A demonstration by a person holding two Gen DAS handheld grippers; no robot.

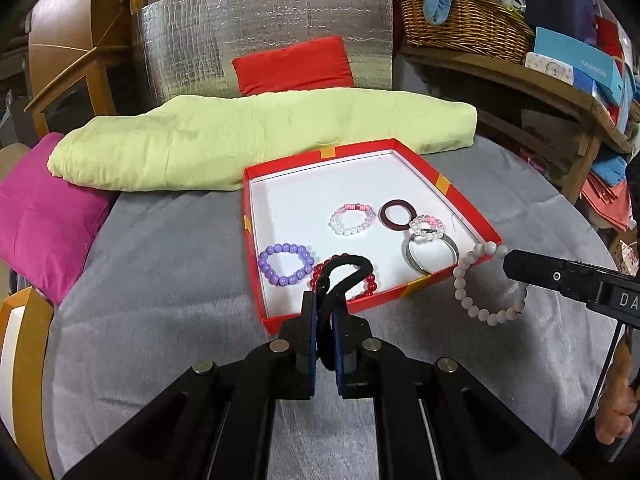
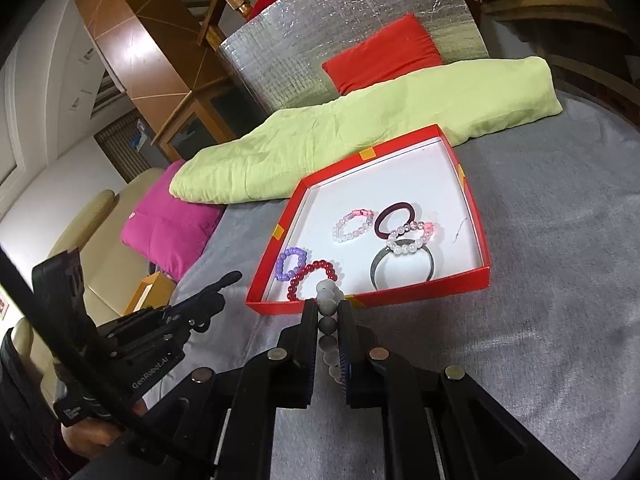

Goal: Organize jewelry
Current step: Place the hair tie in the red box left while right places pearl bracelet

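Left hand-held gripper [image 1: 325,304] is clamped on a looped black elastic hair tie [image 1: 347,270] over the shallow red cardboard tray [image 1: 460,196], while the right hand-held gripper [image 2: 328,312] pinches a matte white round-bead bracelet [image 2: 329,312] at the tray's near rim.

Red box [image 1: 460,208] with a white floor and orange-yellow tape patches on its rim. Inside — lilac bead bracelet [image 1: 285,265], red bead bracelet [image 1: 370,284], pink-and-clear bead bracelet [image 1: 352,220], maroon hair tie [image 1: 398,213], silver bangle [image 1: 430,254]. Black hair tie [image 1: 348,270]; matte white bead bracelet [image 1: 488,280]. Grey tablecloth [image 1: 160,280]; pale green cloth [image 1: 260,136]; magenta cushion [image 1: 44,216]; red cushion [image 1: 294,65]; silver quilted foil panel [image 1: 260,28].
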